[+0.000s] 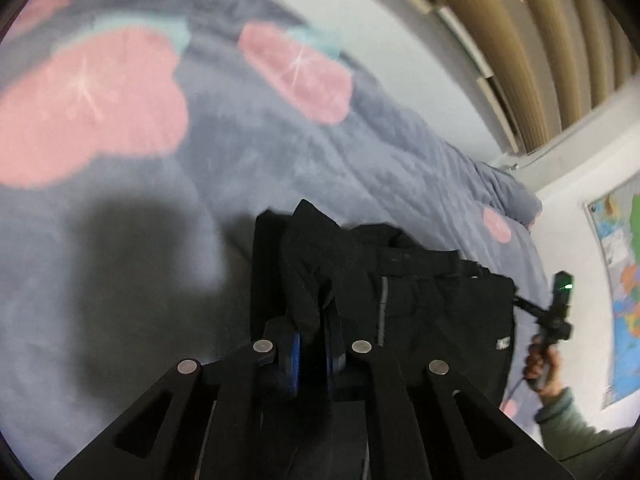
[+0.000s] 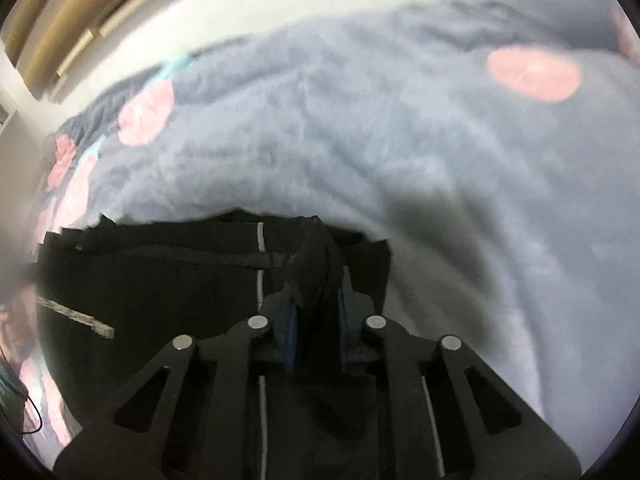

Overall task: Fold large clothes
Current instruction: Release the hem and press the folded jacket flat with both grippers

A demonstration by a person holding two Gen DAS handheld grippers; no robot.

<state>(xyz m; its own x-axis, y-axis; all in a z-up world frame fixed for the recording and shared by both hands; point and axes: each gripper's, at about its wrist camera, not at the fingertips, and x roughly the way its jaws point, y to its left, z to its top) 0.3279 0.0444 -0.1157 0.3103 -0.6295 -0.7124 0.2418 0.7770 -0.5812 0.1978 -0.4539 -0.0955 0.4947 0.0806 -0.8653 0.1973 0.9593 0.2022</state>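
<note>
A black garment (image 1: 432, 308) hangs stretched between both grippers above a grey-blue blanket. My left gripper (image 1: 314, 344) is shut on a bunched corner of the garment. My right gripper (image 2: 316, 320) is shut on another corner of the same garment (image 2: 160, 280), which spreads to the left of it and shows a thin grey seam line. In the left wrist view the right gripper (image 1: 558, 304) and the hand holding it appear at the far right, beyond the garment's edge.
The grey-blue fleece blanket (image 1: 200, 168) with pink flower patches covers the bed below; it also fills the right wrist view (image 2: 440, 152). A white wall and tan curtains (image 1: 540, 40) lie behind. A coloured map (image 1: 624, 280) hangs on the right wall.
</note>
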